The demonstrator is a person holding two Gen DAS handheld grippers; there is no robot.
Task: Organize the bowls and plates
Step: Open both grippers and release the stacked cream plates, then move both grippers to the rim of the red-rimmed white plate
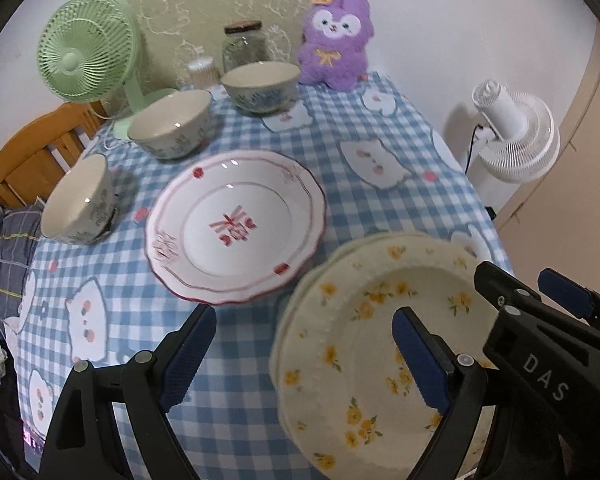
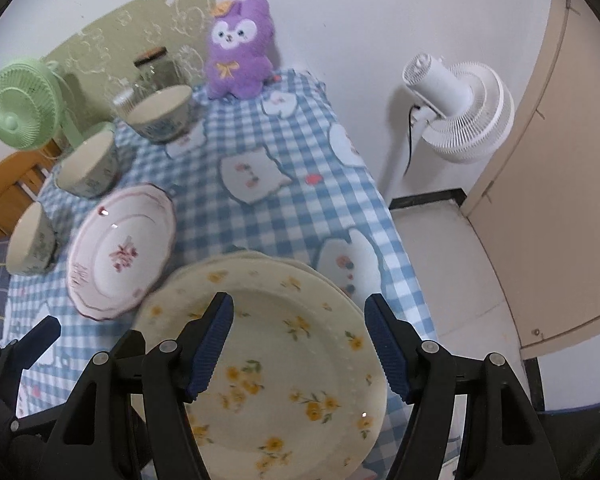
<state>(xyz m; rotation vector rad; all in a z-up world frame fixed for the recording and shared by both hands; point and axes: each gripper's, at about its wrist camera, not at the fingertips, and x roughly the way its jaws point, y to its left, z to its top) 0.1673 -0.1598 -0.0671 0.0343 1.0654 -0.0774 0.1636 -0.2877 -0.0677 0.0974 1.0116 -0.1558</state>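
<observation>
The counter (image 1: 260,400), covered with a blue checked cloth, was seen carrying all the dishes. A pile of cream plates with yellow flowers (image 2: 284,360) was set at the near edge, with at least two rims seen one under the other. Just beside it, to the left, one white plate with a red rim (image 1: 236,228) was lying alone and flat on the cloth. Three bowls (image 1: 172,124) were stood apart in a curved row behind that plate, none put inside another.

The step in hand was judged to be the stacking of the plates, with the yellow pile already made and the red-rimmed plate not yet added. The bowls were judged to be left for later.

The right gripper (image 2: 300,352) was held above the yellow pile with its jaws apart, and nothing was gripped between them. The left gripper (image 1: 304,356) was held over the gap between the two plates, its jaws spread wide and empty too.

For the next move, the rim of the red-rimmed plate would likely need to be pinched from its near edge by the left jaws. The plate lay flat, so one jaw would have to be slid under the rim. It would then need to be lifted and set gently on the yellow pile.
</observation>
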